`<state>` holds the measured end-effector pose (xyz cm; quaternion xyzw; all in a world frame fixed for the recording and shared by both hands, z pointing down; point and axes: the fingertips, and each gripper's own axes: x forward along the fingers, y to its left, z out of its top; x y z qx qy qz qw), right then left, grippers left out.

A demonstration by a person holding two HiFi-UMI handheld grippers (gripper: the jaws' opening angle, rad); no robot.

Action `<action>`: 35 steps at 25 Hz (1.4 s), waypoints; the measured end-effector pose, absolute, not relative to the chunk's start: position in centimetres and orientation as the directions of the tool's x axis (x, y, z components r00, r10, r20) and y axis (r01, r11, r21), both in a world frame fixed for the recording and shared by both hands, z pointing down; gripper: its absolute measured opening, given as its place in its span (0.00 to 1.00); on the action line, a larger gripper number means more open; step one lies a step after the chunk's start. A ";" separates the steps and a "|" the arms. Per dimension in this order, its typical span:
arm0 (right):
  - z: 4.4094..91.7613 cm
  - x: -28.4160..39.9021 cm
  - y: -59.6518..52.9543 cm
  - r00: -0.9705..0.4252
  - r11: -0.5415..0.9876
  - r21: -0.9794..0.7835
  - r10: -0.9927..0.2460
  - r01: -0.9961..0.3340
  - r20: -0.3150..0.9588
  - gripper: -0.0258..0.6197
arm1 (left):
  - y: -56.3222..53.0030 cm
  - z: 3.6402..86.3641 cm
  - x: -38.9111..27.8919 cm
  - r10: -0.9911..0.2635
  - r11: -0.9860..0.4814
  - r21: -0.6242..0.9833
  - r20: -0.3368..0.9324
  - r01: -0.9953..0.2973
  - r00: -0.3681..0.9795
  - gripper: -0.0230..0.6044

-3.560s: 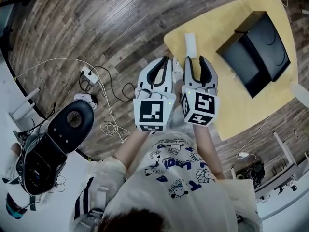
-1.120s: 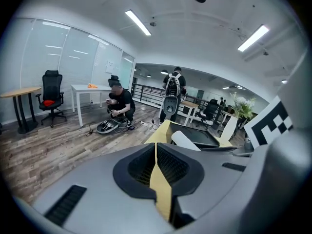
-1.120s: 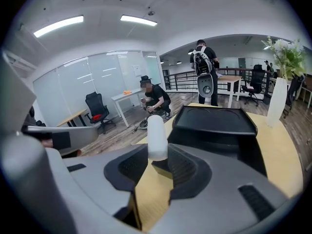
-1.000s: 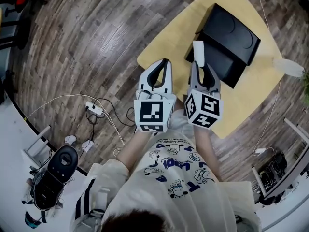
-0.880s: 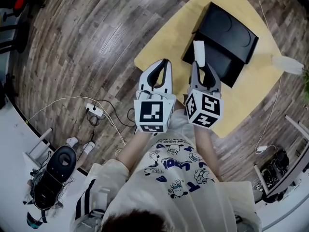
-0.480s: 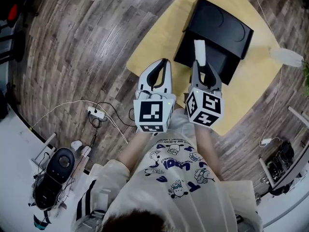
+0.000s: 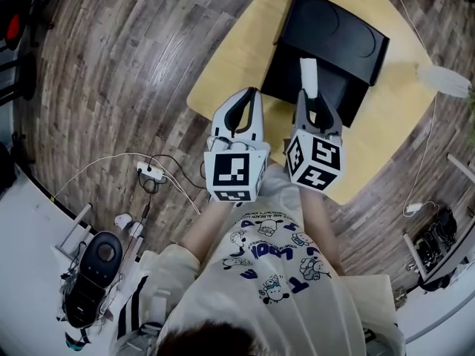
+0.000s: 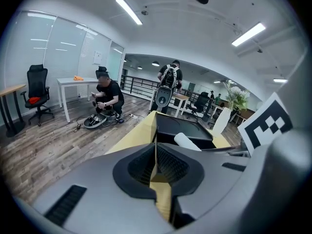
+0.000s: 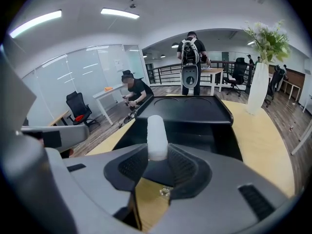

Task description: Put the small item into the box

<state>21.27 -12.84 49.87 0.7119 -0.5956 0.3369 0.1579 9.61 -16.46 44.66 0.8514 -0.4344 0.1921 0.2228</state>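
- One yellow table (image 7: 234,61) carries everything, and the black box (image 7: 330,39) lies on it with its lid thrown back; two shallow round recesses show in the lid.
- Both grippers are held side by side at the table's near edge. The left gripper (image 7: 251,99) has its jaws pressed together with nothing between them, and it hangs idle beside the box.
- The right gripper (image 7: 311,102) is clamped on the small item (image 7: 308,76). It grasps the item's lower end, so most of the length sticks out past the fingertips.
- The small item, as seen from the head view, hangs over the near part of the box, above the open compartment and not yet inside it.
- The item is a plain matt white cylinder with a rounded tip, and no markings can be made out on it.
- It will probably handle as light and fairly stiff, since it stands straight out of the pads without sagging. Its smooth round side could roll or slip in the jaws.
- A hold across the lower third, as now, looks sound and leaves the free end to go into the box first.
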 end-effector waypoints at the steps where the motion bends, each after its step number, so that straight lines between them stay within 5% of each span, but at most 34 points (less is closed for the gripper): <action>1: 50.0 21.4 -12.7 0.066 -0.244 -0.174 -0.738 -0.954 0.672 0.26 | -16.3 44.8 9.7 -0.652 -0.524 0.212 0.524 -0.825 0.549 0.07; 31: 51.2 22.1 -13.1 0.074 -0.255 -0.144 -0.687 -0.956 0.723 0.32 | -16.1 45.6 9.4 -0.655 -0.503 0.211 0.540 -0.838 0.529 0.07; 35: 50.4 21.9 -12.8 0.088 -0.266 -0.146 -0.702 -0.953 0.707 0.25 | -16.2 44.9 9.2 -0.668 -0.507 0.208 0.520 -0.837 0.533 0.07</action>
